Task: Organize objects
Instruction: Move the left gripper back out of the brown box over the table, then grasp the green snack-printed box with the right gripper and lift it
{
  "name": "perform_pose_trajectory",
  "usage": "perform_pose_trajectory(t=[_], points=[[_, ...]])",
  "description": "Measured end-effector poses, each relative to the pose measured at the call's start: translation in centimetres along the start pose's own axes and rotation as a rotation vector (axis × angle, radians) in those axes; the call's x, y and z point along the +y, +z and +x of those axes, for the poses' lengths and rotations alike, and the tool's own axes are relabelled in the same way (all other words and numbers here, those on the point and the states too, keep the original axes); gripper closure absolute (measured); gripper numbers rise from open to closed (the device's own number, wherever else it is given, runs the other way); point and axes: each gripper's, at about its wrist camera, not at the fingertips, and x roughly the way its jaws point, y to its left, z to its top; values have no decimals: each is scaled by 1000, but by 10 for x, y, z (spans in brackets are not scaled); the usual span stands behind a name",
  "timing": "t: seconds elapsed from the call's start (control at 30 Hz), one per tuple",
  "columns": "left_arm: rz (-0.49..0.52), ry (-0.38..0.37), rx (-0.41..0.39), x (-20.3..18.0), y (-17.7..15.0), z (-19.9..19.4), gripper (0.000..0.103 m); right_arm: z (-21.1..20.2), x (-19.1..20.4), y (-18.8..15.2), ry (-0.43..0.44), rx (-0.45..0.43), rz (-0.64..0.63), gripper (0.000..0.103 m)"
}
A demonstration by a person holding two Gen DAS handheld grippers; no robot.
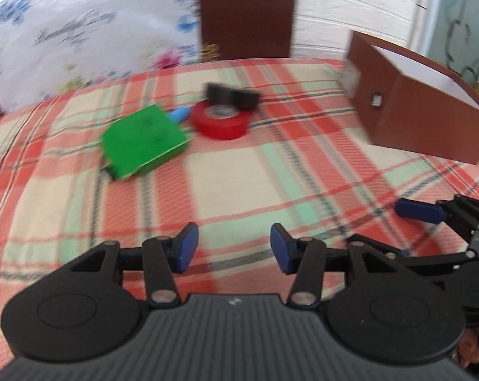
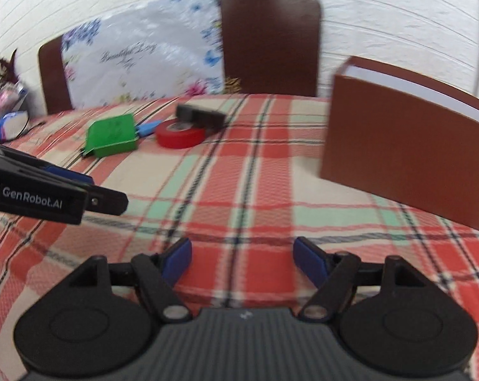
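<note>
Four small items lay clustered far across your worktop (image 2: 239,190): green box (image 1: 142,141), blue piece (image 1: 179,114), red tape roll (image 1: 221,120), black block (image 1: 232,95). Your left gripper (image 1: 234,247) and right gripper (image 2: 242,262) hung empty, jaws released, the brown box (image 2: 408,162) standing well apart, probably their container.

A table under a red, green and cream plaid cloth (image 2: 255,171) stretches ahead of the fingers. Beyond its far edge stand two brown chair backs (image 2: 271,41), the left draped with floral fabric (image 2: 138,60). Behind runs a white ribbed wall (image 2: 382,16).
</note>
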Motion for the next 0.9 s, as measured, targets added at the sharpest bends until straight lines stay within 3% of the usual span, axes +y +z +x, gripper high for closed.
perform_pose_trajectory(t=[0.23,0.43,0.53,0.73,0.9], points=[[-131,88,-35,76,-16,-2,50,8,60,3,71,-8,-131,27],[-180,181,-135,123,-32,-1,46,36,92,23,132,-13,-158,15],[-210,155,-196,133,-41,-4,44,54,100,36,140,-11,-139,14],[-192,151,-215,129,-41,-2,36,79,118,58,140,-50,-148,13],[-222,117,-231,135,-44,-2,34,95,135,72,157,-93,-209,1]])
